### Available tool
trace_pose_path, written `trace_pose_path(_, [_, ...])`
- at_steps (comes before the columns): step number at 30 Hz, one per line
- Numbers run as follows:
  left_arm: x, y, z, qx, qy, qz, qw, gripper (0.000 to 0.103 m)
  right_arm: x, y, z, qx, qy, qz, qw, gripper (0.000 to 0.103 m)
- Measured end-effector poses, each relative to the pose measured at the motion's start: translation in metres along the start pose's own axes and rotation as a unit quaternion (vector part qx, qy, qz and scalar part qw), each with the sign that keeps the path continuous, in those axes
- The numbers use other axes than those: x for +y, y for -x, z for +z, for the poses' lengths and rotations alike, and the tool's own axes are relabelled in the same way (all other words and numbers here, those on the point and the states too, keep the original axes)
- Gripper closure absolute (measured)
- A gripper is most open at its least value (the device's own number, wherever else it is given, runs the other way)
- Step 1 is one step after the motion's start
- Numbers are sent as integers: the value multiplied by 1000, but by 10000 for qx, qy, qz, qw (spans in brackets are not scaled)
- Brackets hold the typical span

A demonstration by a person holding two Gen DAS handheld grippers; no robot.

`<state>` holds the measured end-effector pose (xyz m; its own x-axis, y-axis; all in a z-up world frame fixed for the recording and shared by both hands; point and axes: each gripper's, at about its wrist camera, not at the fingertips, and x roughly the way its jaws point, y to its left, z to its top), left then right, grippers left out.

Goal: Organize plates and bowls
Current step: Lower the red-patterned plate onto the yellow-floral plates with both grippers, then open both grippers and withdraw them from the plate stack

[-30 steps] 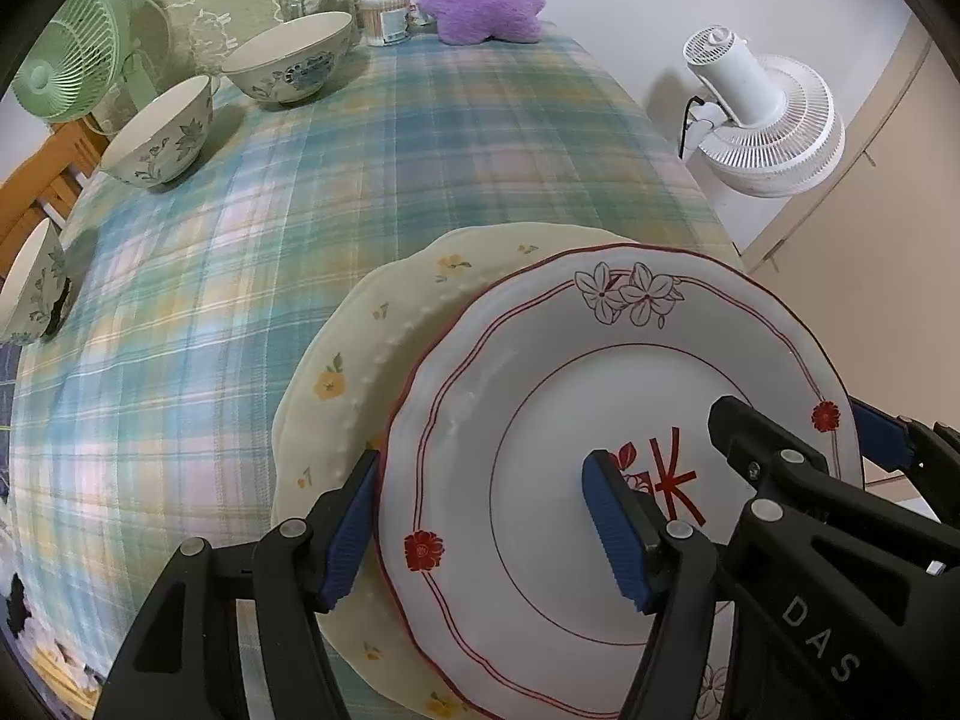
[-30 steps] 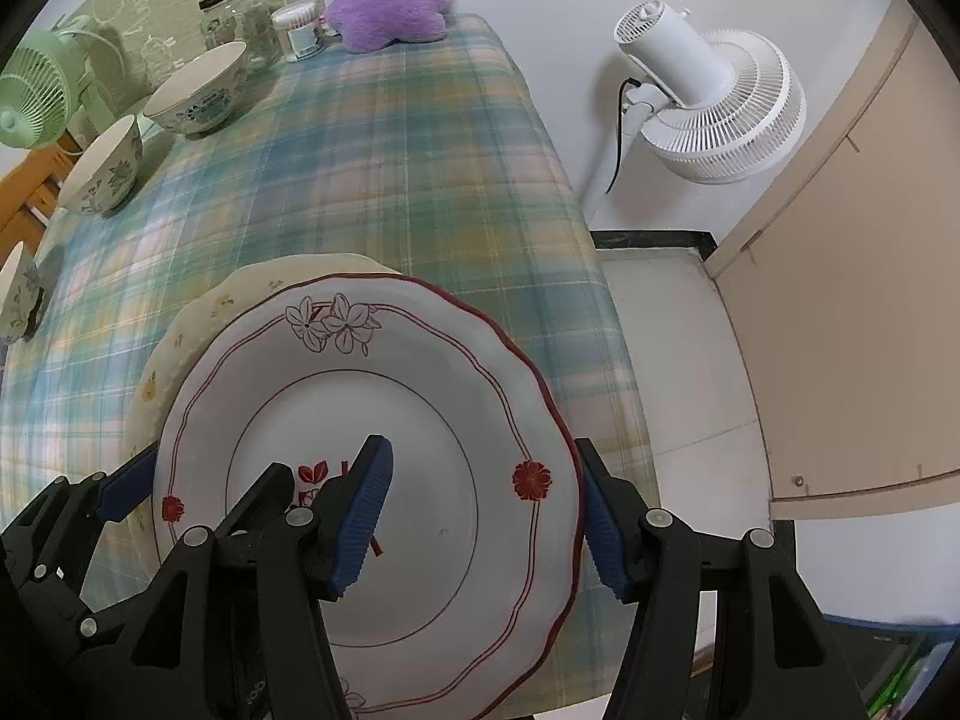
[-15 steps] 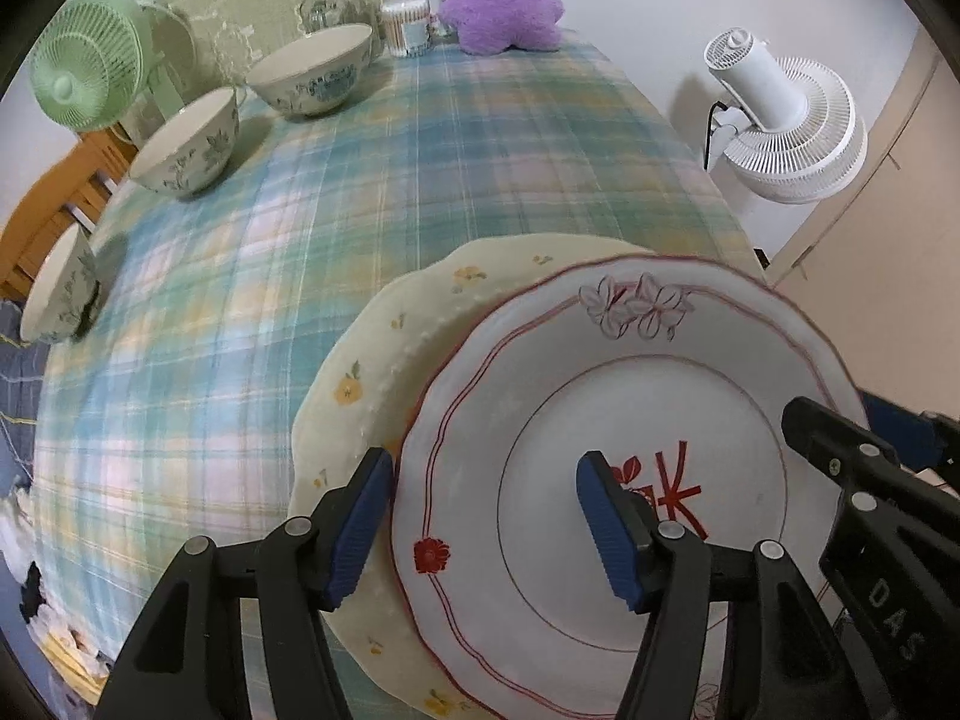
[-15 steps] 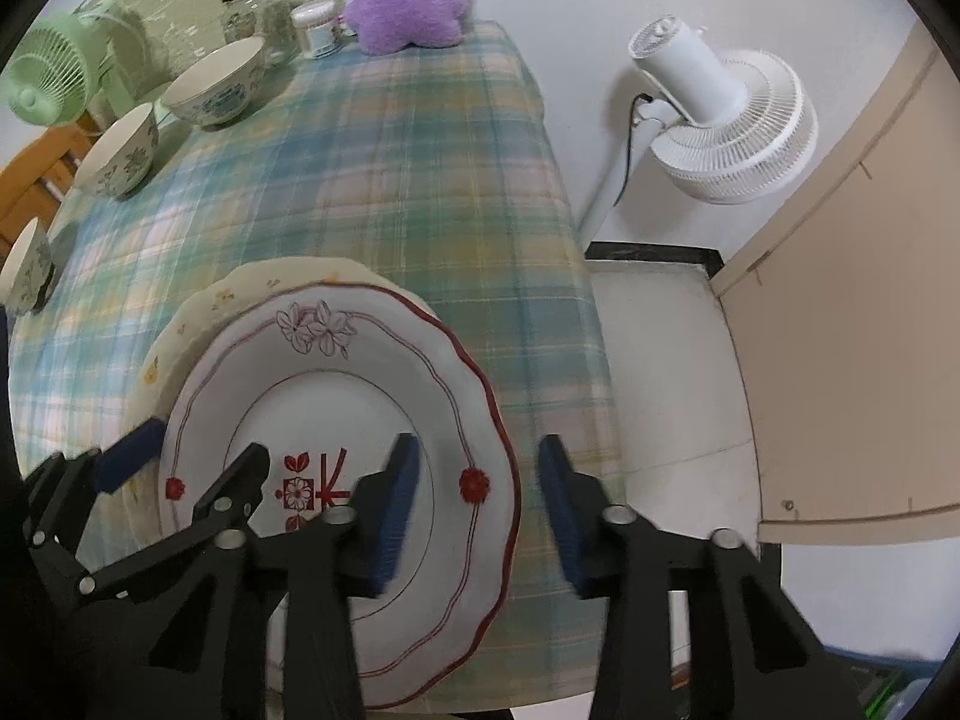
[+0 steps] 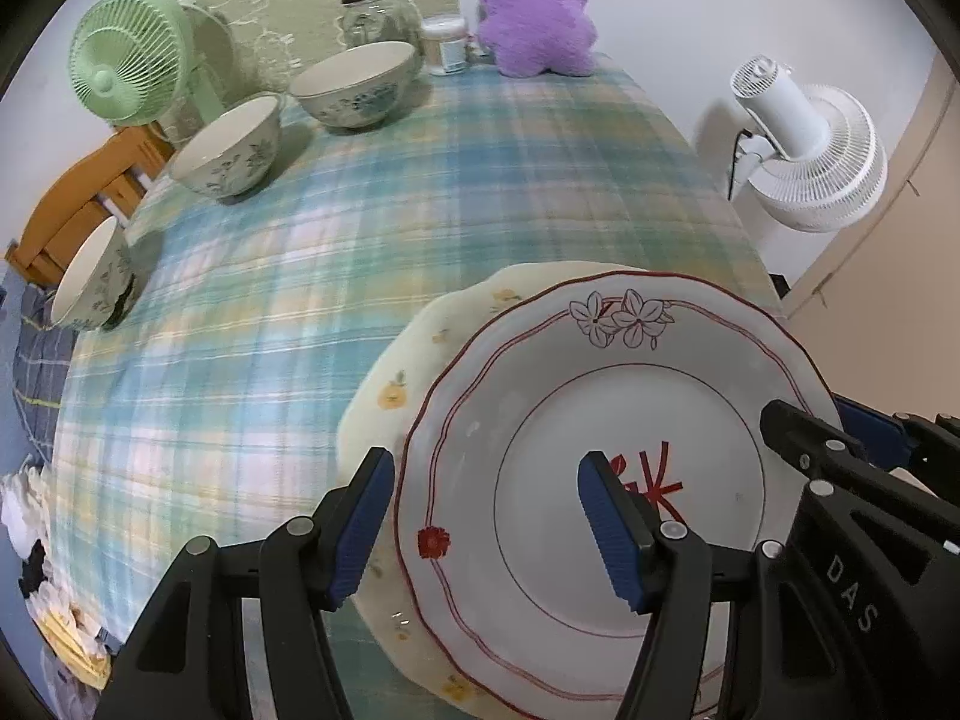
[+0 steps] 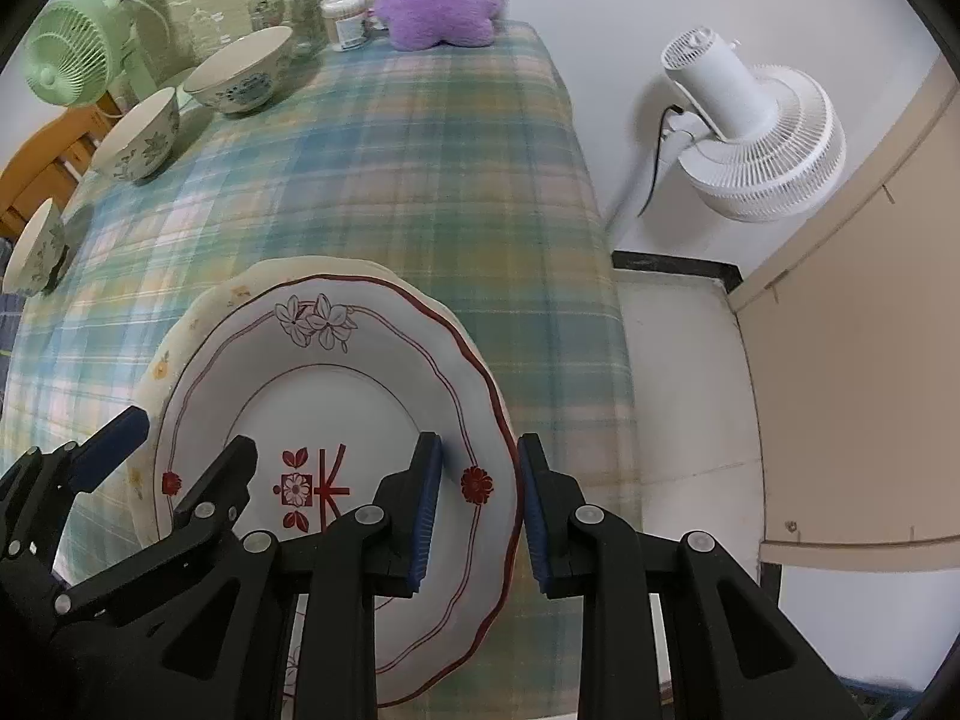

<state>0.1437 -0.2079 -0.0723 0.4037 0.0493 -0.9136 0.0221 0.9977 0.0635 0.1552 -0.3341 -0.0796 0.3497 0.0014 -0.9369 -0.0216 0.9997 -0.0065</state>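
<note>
As right claw (image 6: 477, 443) closes on rim of red-rimmed plate (image 6: 336, 402), left claw (image 5: 486, 459) open astride it.

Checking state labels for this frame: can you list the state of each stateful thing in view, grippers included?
red-rimmed plate: stacked off-centre on the yellow plate
yellow plate: flat on the table, under it
right gripper: closing, plate's right rim between its pads
left gripper: open, straddling the plate's left rim
three bowls: upright, separate, unstacked
glass jar: lid on
</note>
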Motion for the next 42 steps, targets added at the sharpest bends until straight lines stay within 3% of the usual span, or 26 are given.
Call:
trace_pose_path(20, [10, -8, -6, 79, 39, 82, 9999, 33, 21, -17, 4, 93, 123, -204, 9997, 65])
trace_pose_path(25, [10, -8, -6, 81, 52, 35, 9999, 30, 24, -10, 4, -142, 261, -32, 9996, 34])
trace_pose_path(27, [10, -8, -6, 102, 91, -18, 9999, 28, 26, -6, 3, -278, 339, 44, 9990, 28])
trace_pose_path(33, [12, 5, -4, 10, 104, -75, 9999, 16, 27, 3, 5, -389, 349, 277, 9982, 28])
trace_pose_path(42, [44, 30, -1, -290, 230, -200, 9991, 13, 46, 28, 10, -564, 342, 481, 9967, 27])
